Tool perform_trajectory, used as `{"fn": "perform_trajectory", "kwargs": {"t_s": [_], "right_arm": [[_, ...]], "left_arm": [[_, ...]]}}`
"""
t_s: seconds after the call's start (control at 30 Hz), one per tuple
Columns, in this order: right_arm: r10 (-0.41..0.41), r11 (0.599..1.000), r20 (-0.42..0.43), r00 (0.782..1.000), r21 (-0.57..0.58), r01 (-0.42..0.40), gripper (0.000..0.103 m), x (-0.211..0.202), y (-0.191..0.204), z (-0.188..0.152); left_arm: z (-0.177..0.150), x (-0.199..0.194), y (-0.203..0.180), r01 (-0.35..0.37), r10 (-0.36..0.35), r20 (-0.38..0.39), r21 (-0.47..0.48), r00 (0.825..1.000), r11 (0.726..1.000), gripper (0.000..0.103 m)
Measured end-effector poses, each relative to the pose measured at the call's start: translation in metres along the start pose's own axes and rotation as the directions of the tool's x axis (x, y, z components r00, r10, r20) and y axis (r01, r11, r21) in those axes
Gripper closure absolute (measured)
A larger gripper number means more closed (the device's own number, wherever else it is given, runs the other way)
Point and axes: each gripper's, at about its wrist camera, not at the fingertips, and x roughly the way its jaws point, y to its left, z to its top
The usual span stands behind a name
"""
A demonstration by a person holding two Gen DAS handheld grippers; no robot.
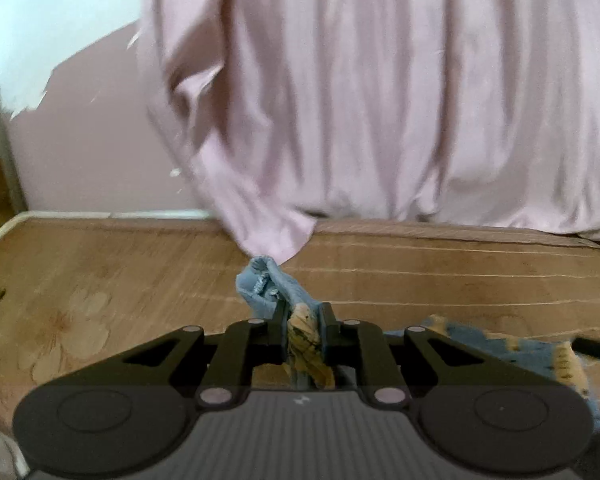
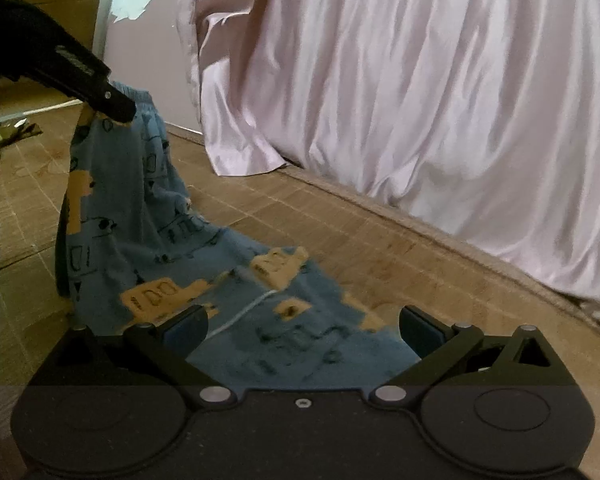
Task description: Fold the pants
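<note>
The left gripper (image 1: 303, 326) clamps a bunched edge of the blue cotton pants with tan printed patches (image 2: 140, 216) — the right gripper (image 2: 302, 326) spread wide, empty, above the cloth.

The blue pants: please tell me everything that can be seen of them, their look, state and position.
The pants are soft blue fabric printed with tan patches and dark line drawings. The left gripper is shut on a bunched edge and holds that end raised, so the cloth hangs down and spreads, wrinkled, onto the brown patterned mat. A gathered band shows near the lifted top. The right gripper is open over the lower end, not gripping it.
</note>
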Motion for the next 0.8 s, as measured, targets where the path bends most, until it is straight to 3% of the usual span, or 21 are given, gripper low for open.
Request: {"fn": "perform_trajectory", "kwargs": {"t_s": [0.17,0.37,0.47,0.63,0.7,0.8], "right_arm": [[0.027,0.998,-0.039,0.999,0.064,-0.025,0.001,-0.028,-0.054,0.001],[-0.112,0.983,-0.077,0.991,0.140,0.122,0.001,-0.067,-0.110,-0.029],[-0.167,0.955,-0.123,0.978,0.228,0.192,0.001,-0.070,-0.130,-0.040],[-0.211,0.933,-0.155,0.965,0.264,0.246,0.001,-0.068,-0.151,-0.054],[-0.204,0.928,-0.182,0.962,0.278,0.249,0.001,-0.062,-0.157,-0.061],[-0.172,0.924,-0.206,0.963,0.304,0.230,0.001,-0.055,-0.163,-0.068]], "left_arm": [[0.008,-0.029,-0.045,0.066,-0.071,0.048,0.111,0.996,0.992,0.087],[0.011,-0.044,-0.105,0.147,-0.164,0.053,0.235,0.985,0.961,0.087],[0.003,-0.044,-0.140,0.186,-0.213,0.048,0.323,0.976,0.928,0.087],[-0.028,-0.038,-0.199,0.248,-0.268,-0.027,0.472,0.963,0.846,0.087],[-0.041,-0.032,-0.215,0.275,-0.279,-0.067,0.493,0.958,0.825,0.088],[-0.056,-0.025,-0.232,0.300,-0.292,-0.095,0.491,0.952,0.818,0.090]]}}
